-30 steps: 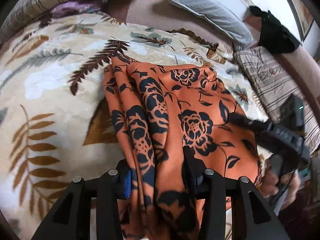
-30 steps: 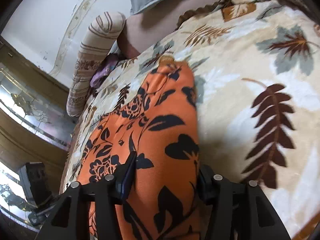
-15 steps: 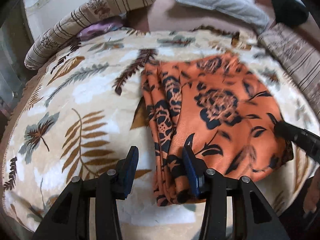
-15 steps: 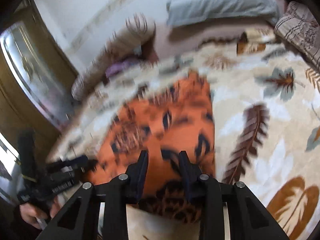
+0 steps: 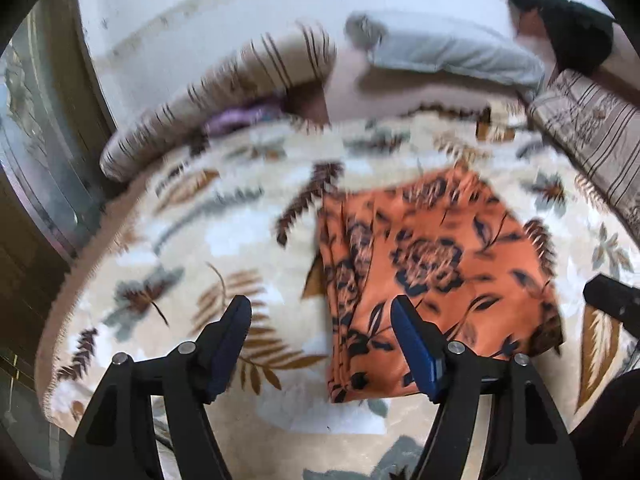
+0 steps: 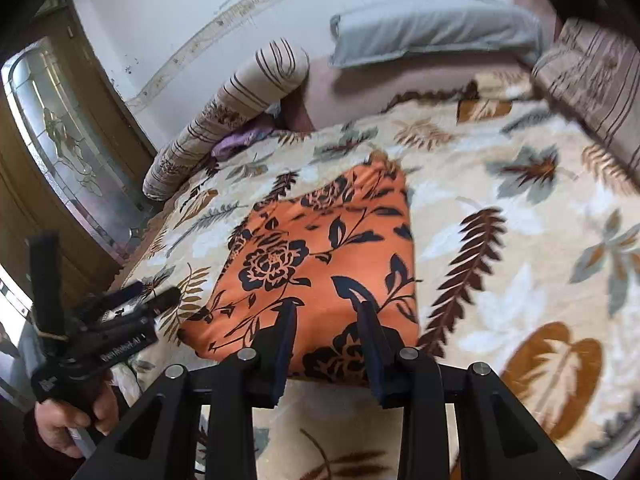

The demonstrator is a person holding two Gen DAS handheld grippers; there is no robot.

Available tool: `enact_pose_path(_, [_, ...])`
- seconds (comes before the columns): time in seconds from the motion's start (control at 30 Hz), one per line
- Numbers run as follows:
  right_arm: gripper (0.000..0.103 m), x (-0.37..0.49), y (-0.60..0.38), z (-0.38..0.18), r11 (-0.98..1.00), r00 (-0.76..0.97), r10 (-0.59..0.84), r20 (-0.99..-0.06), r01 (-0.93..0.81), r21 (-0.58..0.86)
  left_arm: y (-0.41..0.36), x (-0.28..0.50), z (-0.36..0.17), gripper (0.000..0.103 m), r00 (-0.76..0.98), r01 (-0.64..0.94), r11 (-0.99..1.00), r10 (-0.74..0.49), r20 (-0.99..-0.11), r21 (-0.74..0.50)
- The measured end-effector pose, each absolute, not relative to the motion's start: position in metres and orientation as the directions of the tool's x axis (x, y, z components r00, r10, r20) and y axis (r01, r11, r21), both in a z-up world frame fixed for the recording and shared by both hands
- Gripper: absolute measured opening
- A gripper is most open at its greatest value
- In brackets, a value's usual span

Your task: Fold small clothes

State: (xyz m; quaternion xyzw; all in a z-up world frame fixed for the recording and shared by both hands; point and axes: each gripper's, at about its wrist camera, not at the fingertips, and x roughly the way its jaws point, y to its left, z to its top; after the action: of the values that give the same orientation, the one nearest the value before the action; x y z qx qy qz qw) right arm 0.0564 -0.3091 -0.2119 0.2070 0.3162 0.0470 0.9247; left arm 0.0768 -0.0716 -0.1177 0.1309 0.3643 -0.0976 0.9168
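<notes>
Orange fabric printed with black roses, the folded garment (image 5: 436, 264) lies flat on the leaf-patterned blanket (image 5: 192, 264), right of centre in the left wrist view and at the middle of the right wrist view (image 6: 320, 264). Its stacked folded edges run down its left side in the left wrist view.

The left gripper (image 5: 320, 336) sits at the bottom of its frame with its jaws opening, spread wide and empty; the right blue pad overlaps the garment's lower edge in the picture, but nothing lies between the pads. The right gripper (image 6: 326, 344) stands at the bottom centre of its frame, its jaws a narrow gap apart and pinching nothing, the garment's near edge just beyond the tips.

Around the blanket: a striped bolster (image 6: 240, 112) in the upper left, a grey pillow (image 6: 432, 28) at the top, a purple cloth (image 6: 240, 142) tucked under the bolster, and a second striped cushion (image 6: 592, 84) at the upper right. A hand (image 6: 68, 420) grips the left gripper's handle at the lower left of the right wrist view.
</notes>
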Motion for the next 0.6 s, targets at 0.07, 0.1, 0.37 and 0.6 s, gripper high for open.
enact_pose_path(0.07, [0.035, 0.046, -0.308, -0.201, 0.918, 0.810, 0.198, -0.553, 0.045, 0.395, -0.074, 0.067, -0.101, 0.077, 0.745, 0.270, 0.947, -0.090, -0.661, 0.175])
enact_pose_path(0.1, [0.035, 0.041, -0.307, -0.195, 0.923, 0.818, 0.182, -0.545, 0.050, 0.383, -0.075, 0.062, -0.092, 0.084, 0.759, 0.267, 0.947, -0.093, -0.645, 0.177])
enact_pose_path(0.37, [0.035, 0.008, -0.300, -0.148, 0.942, 0.878, 0.106, -0.466, 0.061, 0.329, -0.071, 0.025, -0.037, 0.092, 0.837, 0.240, 0.957, -0.120, -0.534, 0.161])
enact_pose_path(0.6, [0.036, -0.019, -0.290, -0.122, 0.960, 0.911, 0.049, -0.410, 0.071, 0.271, -0.067, 0.002, -0.010, 0.097, 0.862, 0.215, 0.971, -0.138, -0.488, 0.105])
